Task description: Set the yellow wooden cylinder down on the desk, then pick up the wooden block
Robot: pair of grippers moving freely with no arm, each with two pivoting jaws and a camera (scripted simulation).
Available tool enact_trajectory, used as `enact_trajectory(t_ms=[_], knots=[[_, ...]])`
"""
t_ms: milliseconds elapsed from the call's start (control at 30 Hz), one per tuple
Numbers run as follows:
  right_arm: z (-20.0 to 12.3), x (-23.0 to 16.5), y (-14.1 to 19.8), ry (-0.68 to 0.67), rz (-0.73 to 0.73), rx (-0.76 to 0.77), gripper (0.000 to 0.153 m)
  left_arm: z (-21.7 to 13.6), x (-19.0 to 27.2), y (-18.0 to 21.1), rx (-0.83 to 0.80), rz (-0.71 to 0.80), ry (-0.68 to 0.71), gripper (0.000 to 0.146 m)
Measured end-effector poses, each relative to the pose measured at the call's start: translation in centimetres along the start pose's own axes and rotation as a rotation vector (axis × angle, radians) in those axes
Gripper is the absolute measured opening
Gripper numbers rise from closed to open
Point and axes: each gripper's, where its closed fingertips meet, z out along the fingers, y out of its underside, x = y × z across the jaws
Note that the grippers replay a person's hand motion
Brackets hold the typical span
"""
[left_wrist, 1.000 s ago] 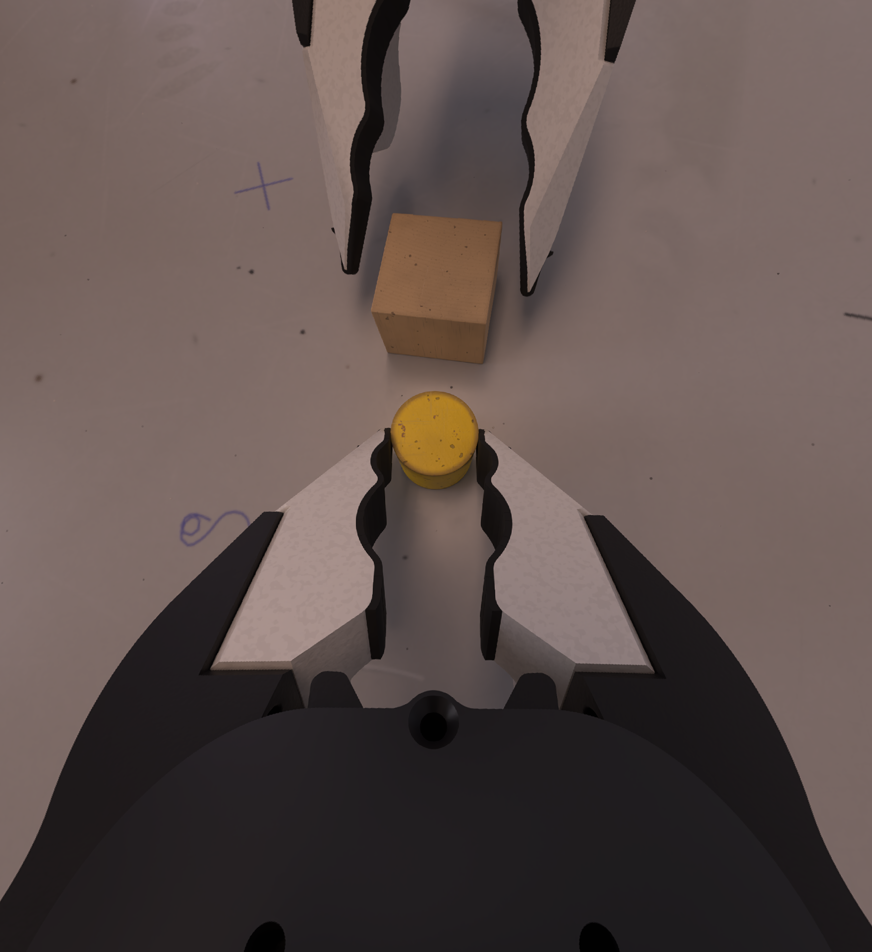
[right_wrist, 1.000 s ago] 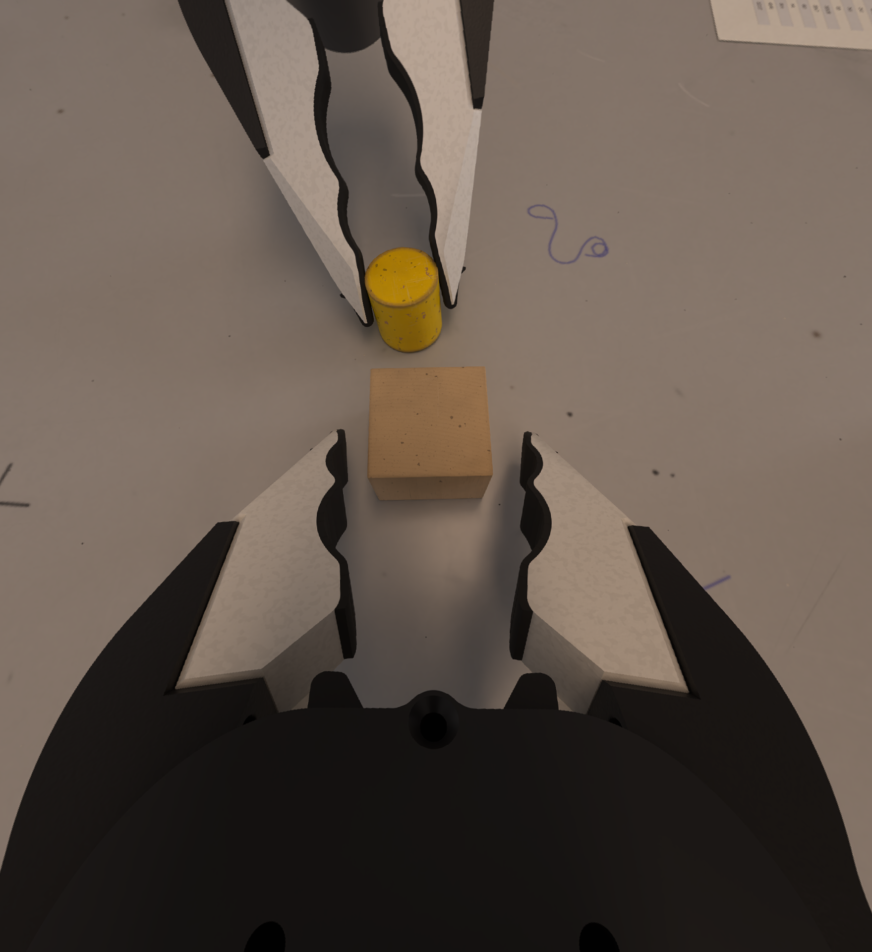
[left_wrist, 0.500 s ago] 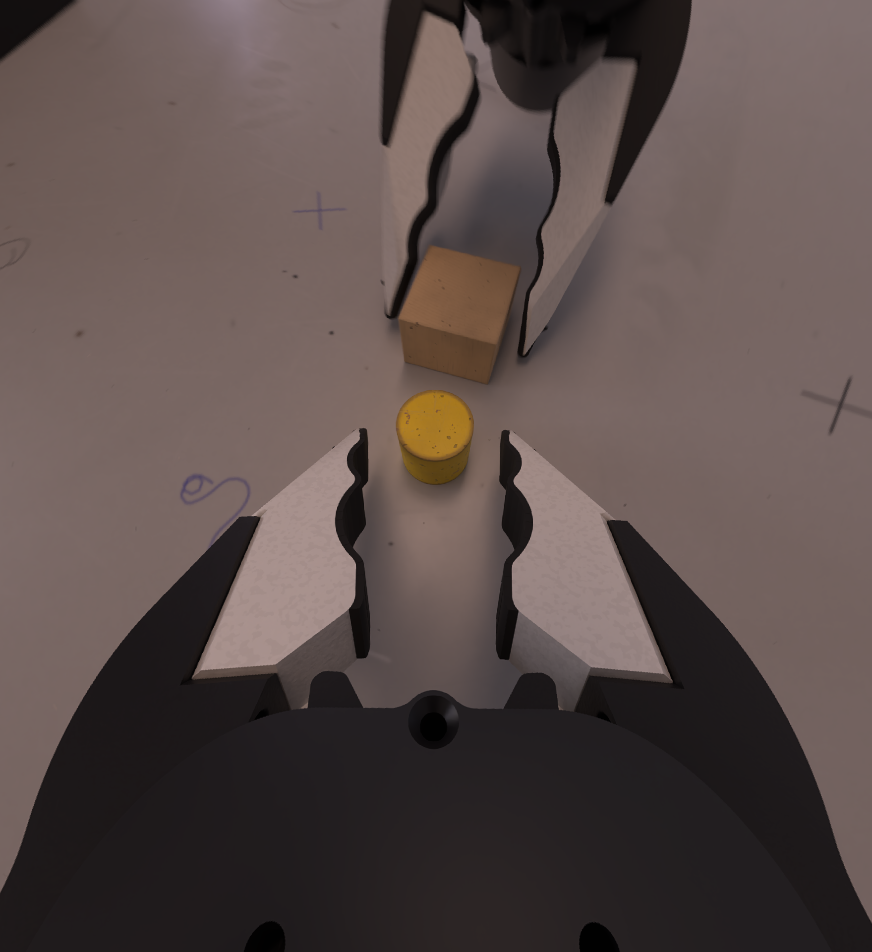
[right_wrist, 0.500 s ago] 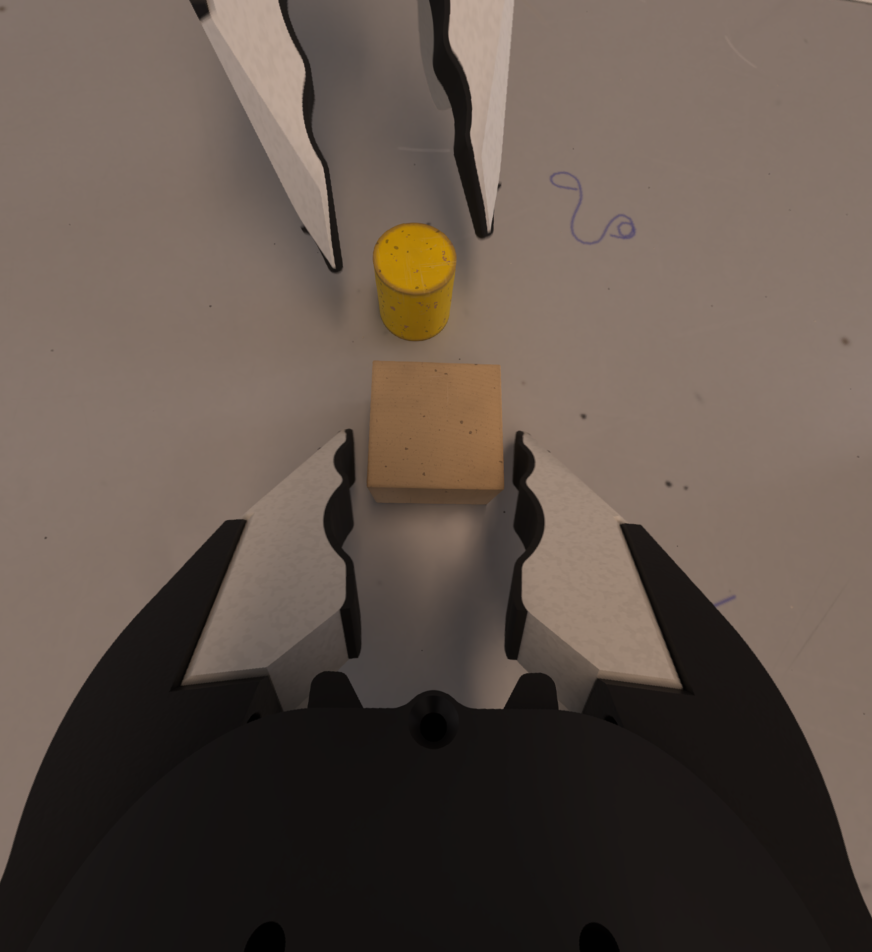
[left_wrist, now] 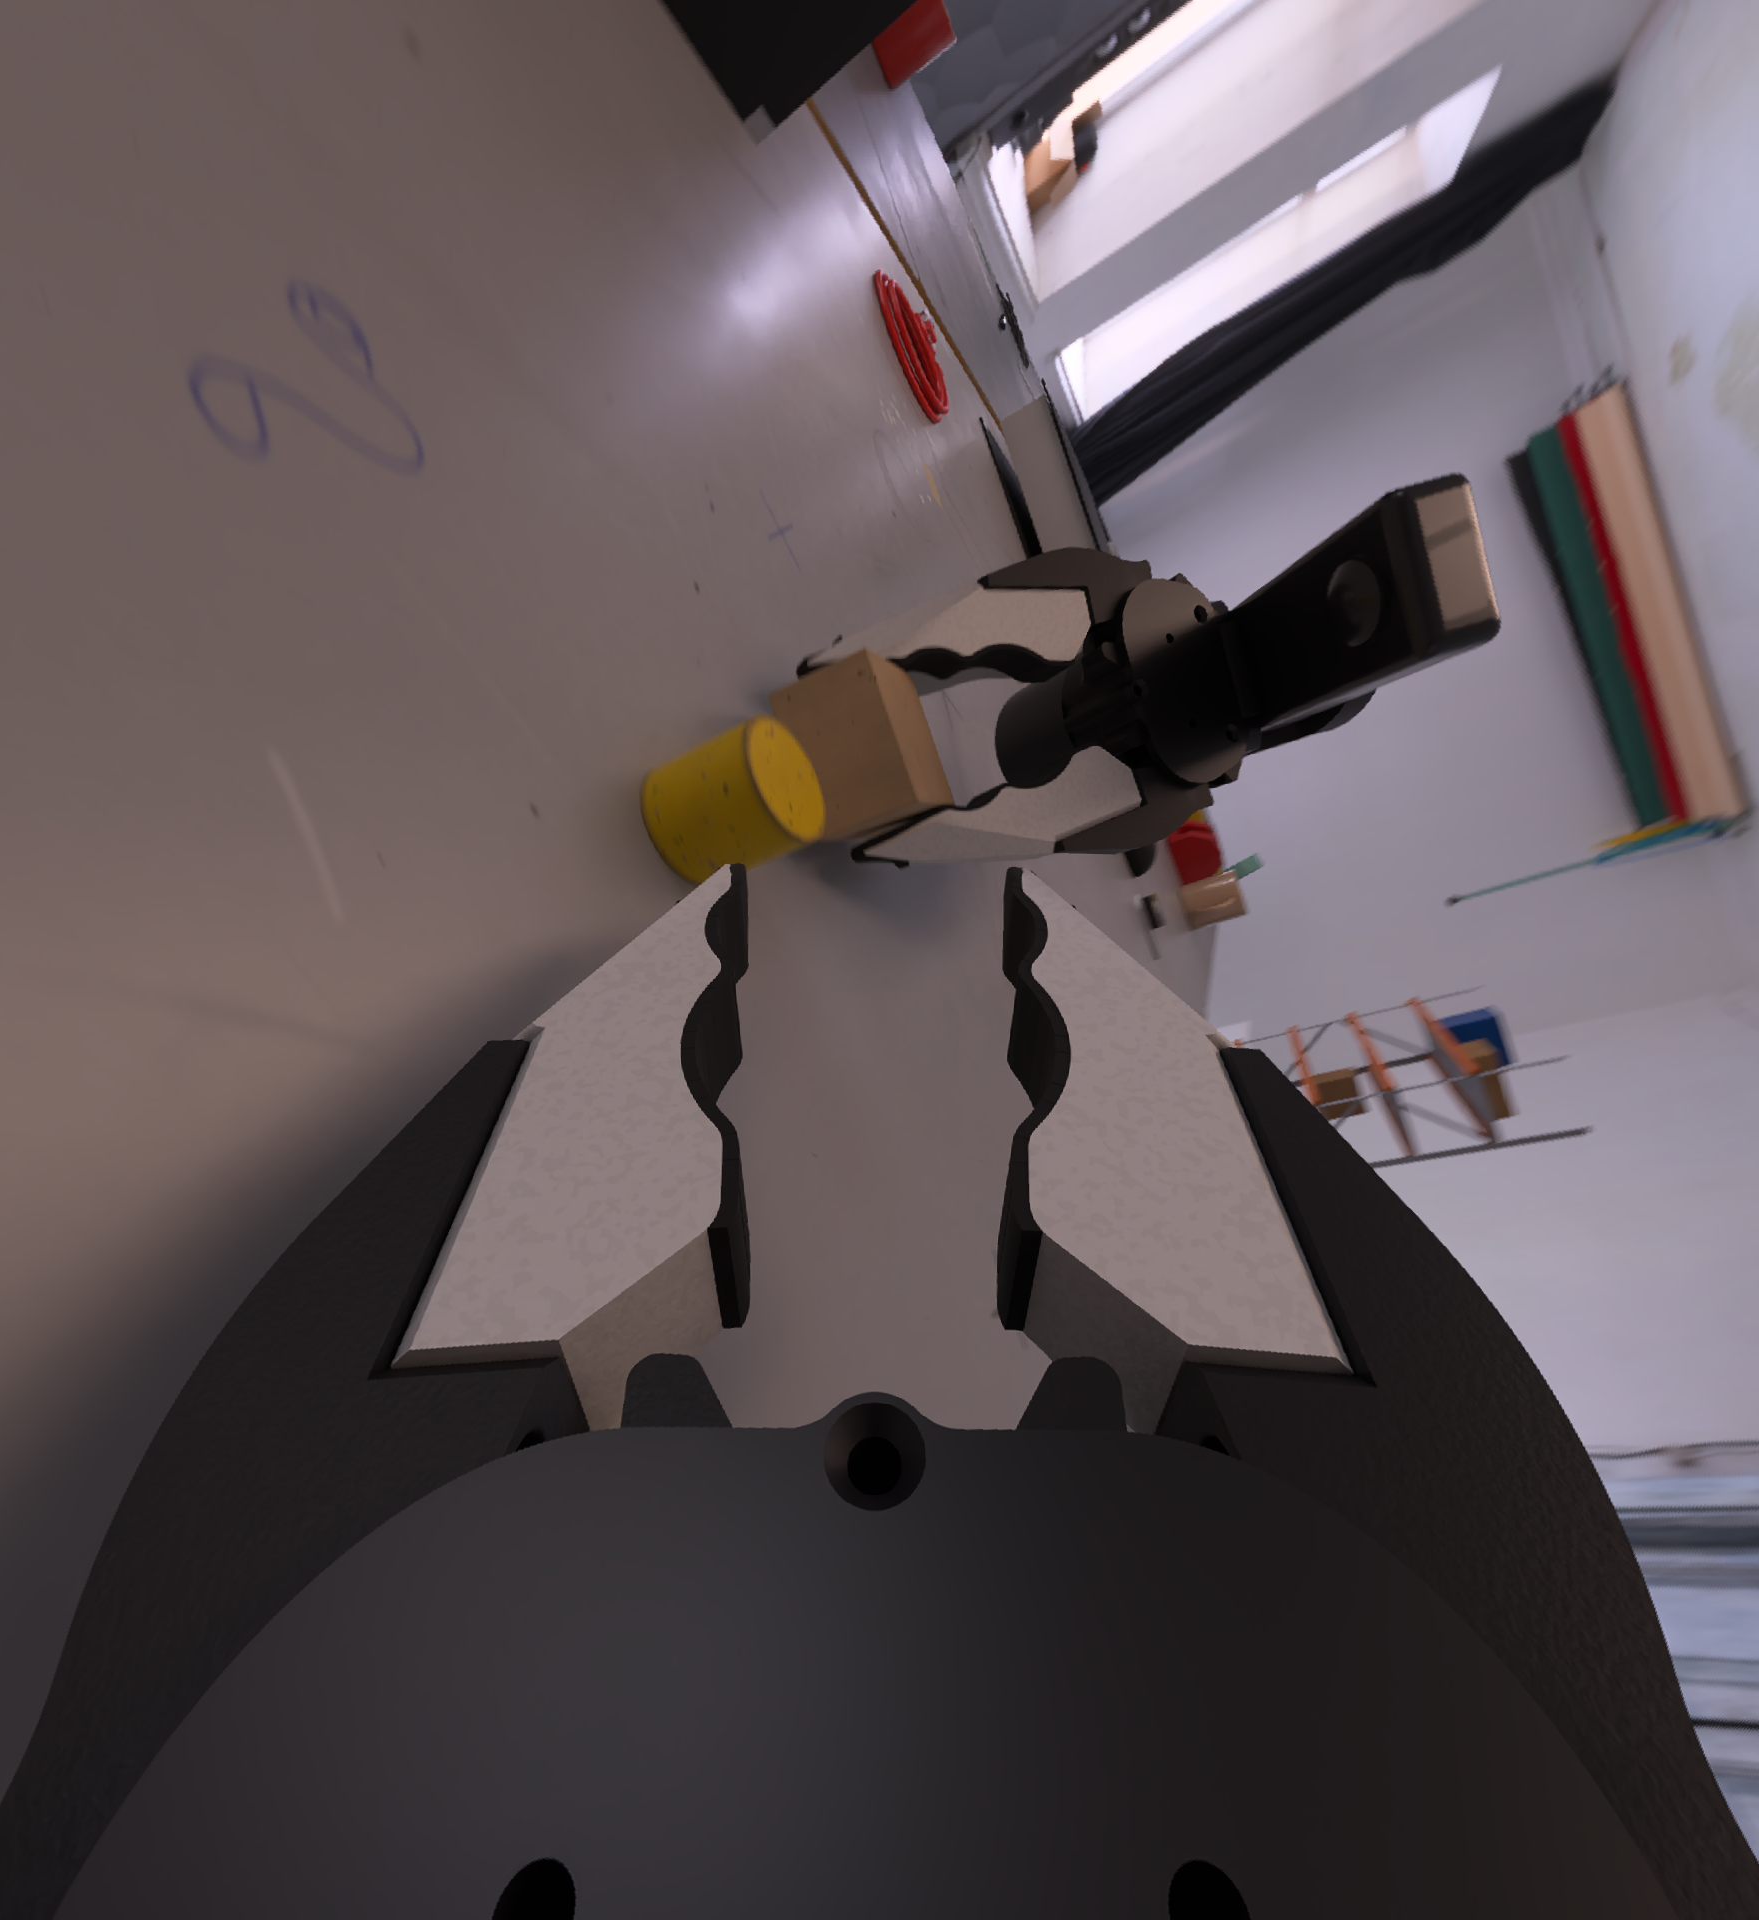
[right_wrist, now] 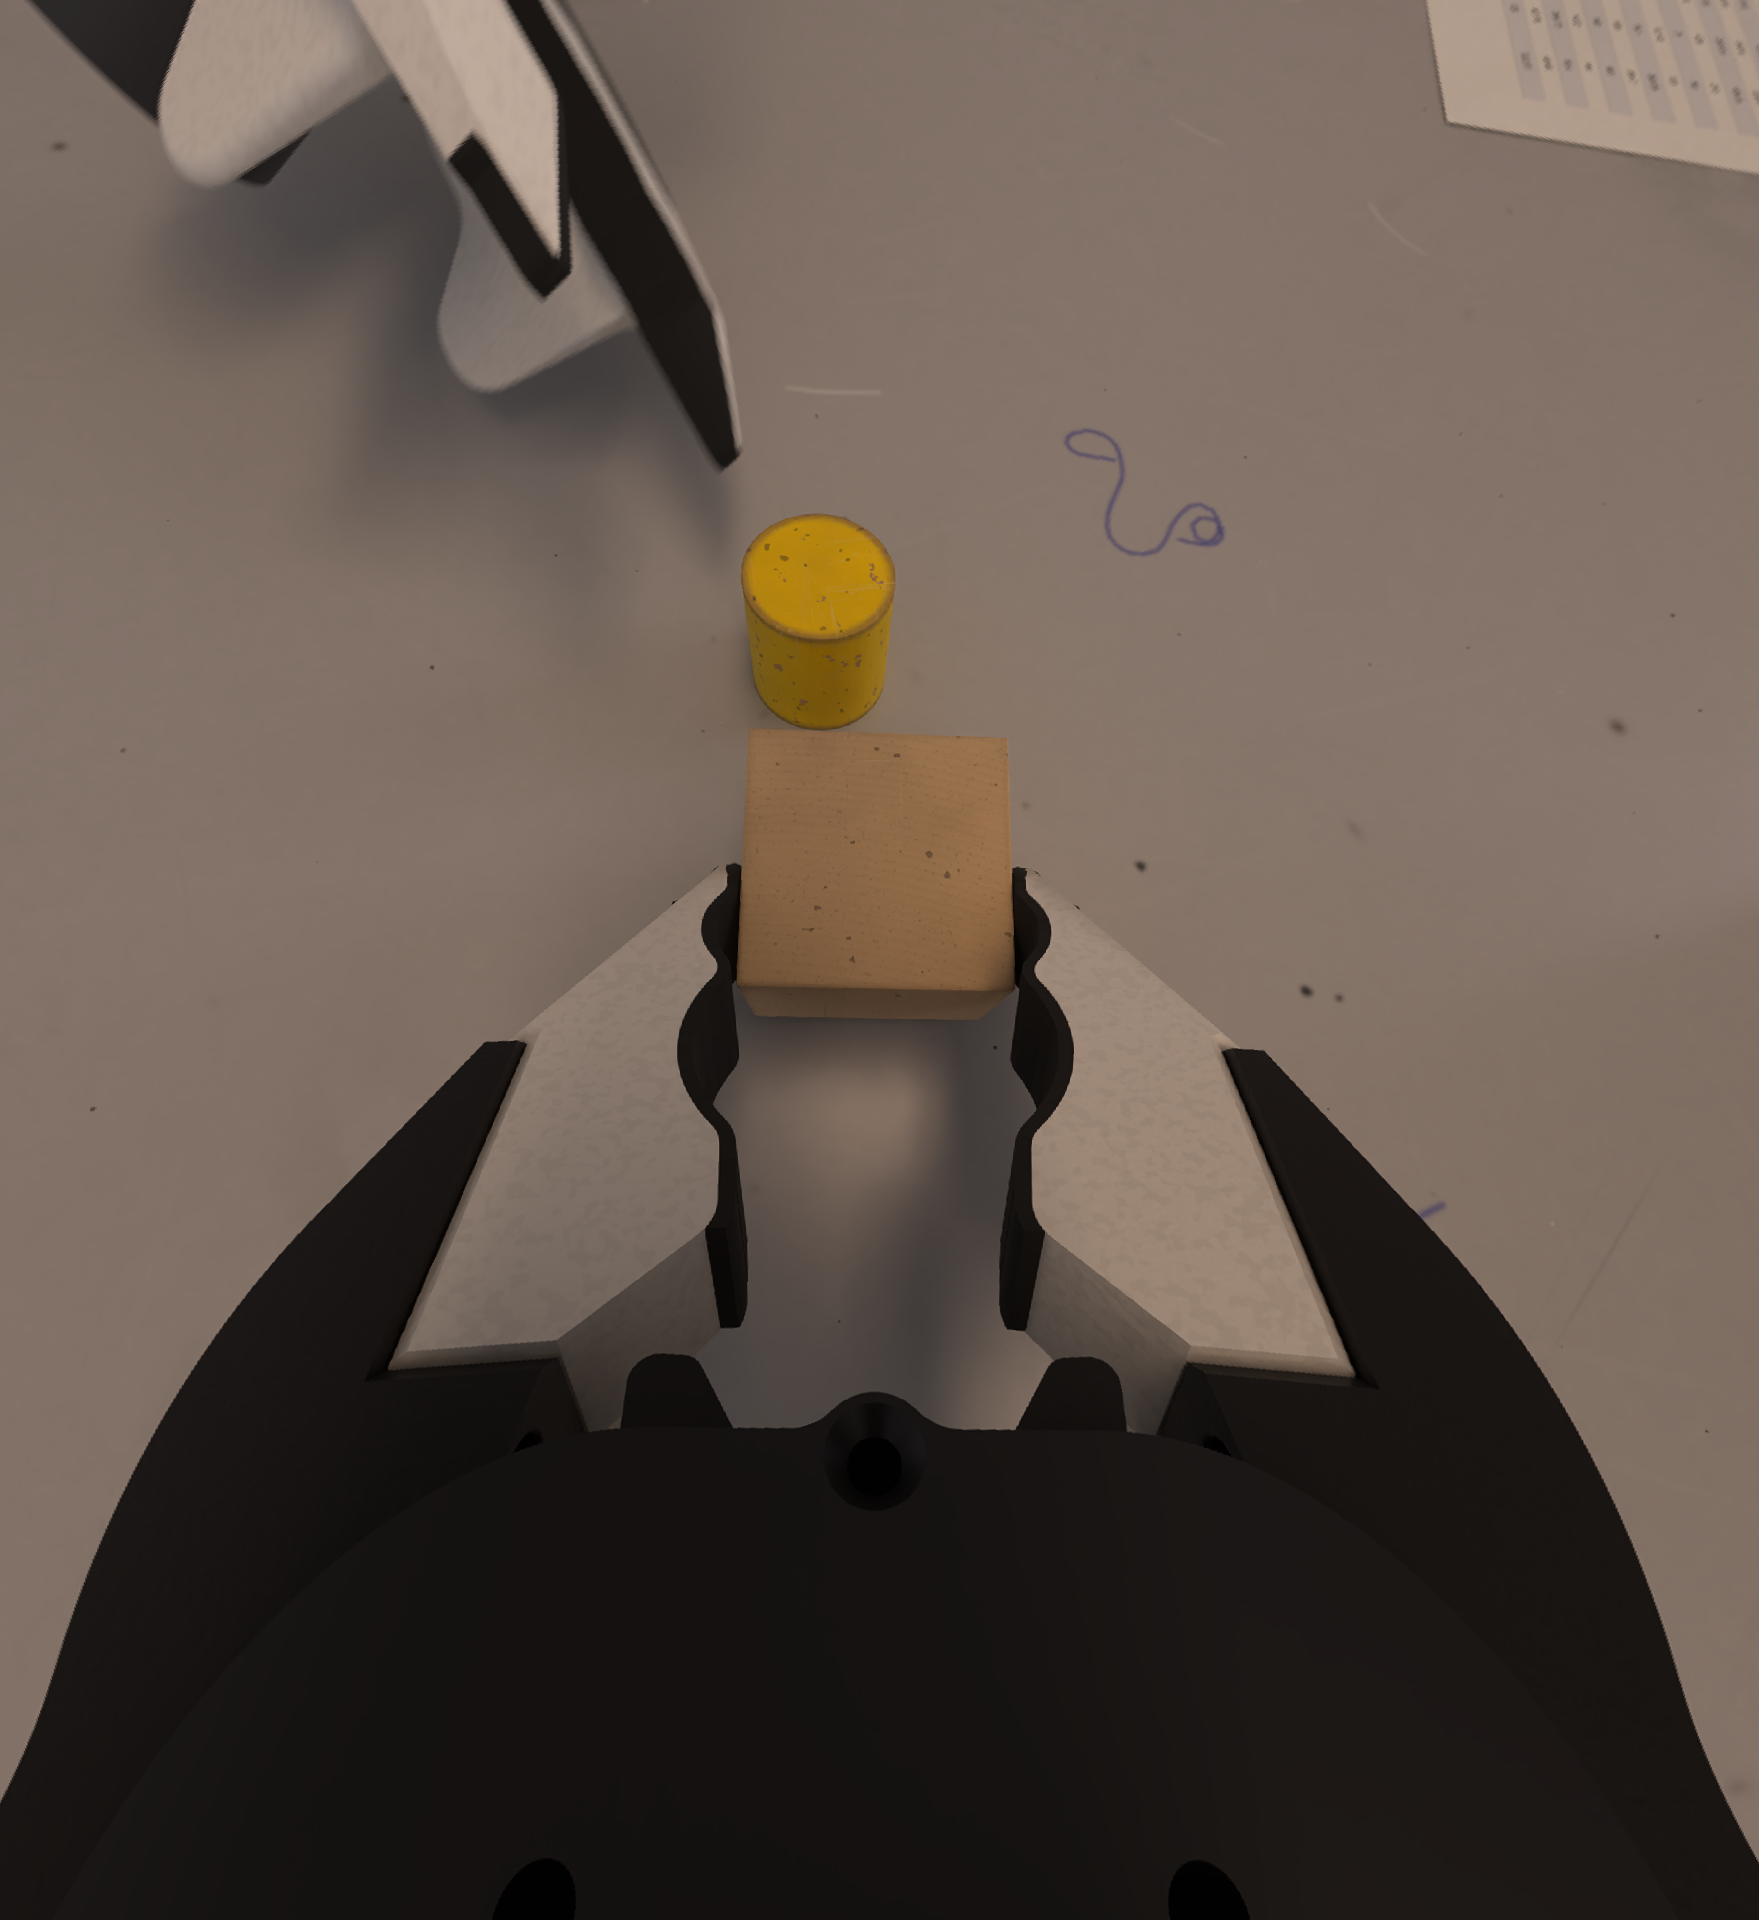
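Observation:
The yellow wooden cylinder (right_wrist: 819, 618) stands upright on the grey desk (right_wrist: 1374, 727), free of both grippers. It also shows in the left wrist view (left_wrist: 735, 795). Just in front of it is the tan wooden block (right_wrist: 875, 862). My right gripper (right_wrist: 875, 883) is shut on the block, with a fingertip pressed on each side. The left wrist view shows this grip from the side (left_wrist: 833, 758), with the block (left_wrist: 870, 743) next to the cylinder. I cannot tell whether the block is off the desk. My left gripper (left_wrist: 875, 883) is open and empty, rolled sideways, just short of the cylinder.
The left gripper's fingers (right_wrist: 646, 312) hang tilted over the desk behind the cylinder. A printed paper sheet (right_wrist: 1633, 83) lies at the far right. A red coil (left_wrist: 911, 343) lies farther along the desk. Pen scribbles (right_wrist: 1145, 499) mark the surface.
My left gripper opened off the cylinder, drew back and rolled onto its side. My right gripper moved forward around the block and closed on it.

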Motion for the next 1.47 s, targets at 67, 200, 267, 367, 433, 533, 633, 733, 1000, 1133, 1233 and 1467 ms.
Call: enact_trajectory(t_ms=[67, 200, 267, 367, 433, 533, 633, 733, 1000, 1133, 1233, 1467], knots=[[-0.1, 0.0, -0.1, 0.008, -0.007, 0.012, 0.051, 0.4, 0.0, 1.1, -0.003, -0.083, 0.006, 0.049], [-0.4, 0.0, -0.4, 0.023, -0.018, 0.041, 0.051, 1.8, 0.7, 2.4, 0.016, -0.207, 0.02, 0.049], [-0.5, -0.1, -0.5, 0.028, -0.026, 0.05, 0.051, 2.4, 1.0, 2.3, 0.042, -0.243, 0.029, 0.048], [-0.5, -0.1, -0.6, 0.036, -0.037, 0.058, 0.051, 2.9, 0.9, 2.0, 0.063, -0.254, 0.007, 0.048], [-0.6, -0.1, -0.6, 0.036, -0.041, 0.063, 0.051, 3.1, 0.8, 1.7, 0.076, -0.266, -0.006, 0.048], [-0.7, -0.1, -0.7, 0.03, -0.037, 0.075, 0.051, 3.4, 0.5, 1.4, 0.076, -0.273, -0.014, 0.048], [-0.8, 0.0, -0.8, 0.031, -0.027, 0.087, 0.051, 3.7, 0.5, 1.3, 0.071, -0.29, 0.001, 0.046], [-0.9, 0.0, -0.9, 0.036, -0.027, 0.093, 0.051, 4.0, 0.4, 1.4, 0.067, -0.307, 0.008, 0.044], [-1.1, 0.0, -1.2, 0.071, -0.057, 0.115, 0.051, 4.1, 0.5, 1.3, 0.089, -0.349, 0.014, 0.044], [-1.4, -0.2, -1.4, 0.095, -0.067, 0.131, 0.051, 3.8, 0.5, 1.2, 0.114, -0.381, 0.021, 0.044], [-1.6, -0.3, -1.6, 0.115, -0.065, 0.152, 0.051, 3.7, 0.5, 1.1, 0.134, -0.408, 0.026, 0.044], [-2.5, -0.6, -2.2, 0.162, -0.018, 0.209, 0.051, 4.2, 0.7, 1.2, 0.158, -0.47, 0.047, 0.043]])
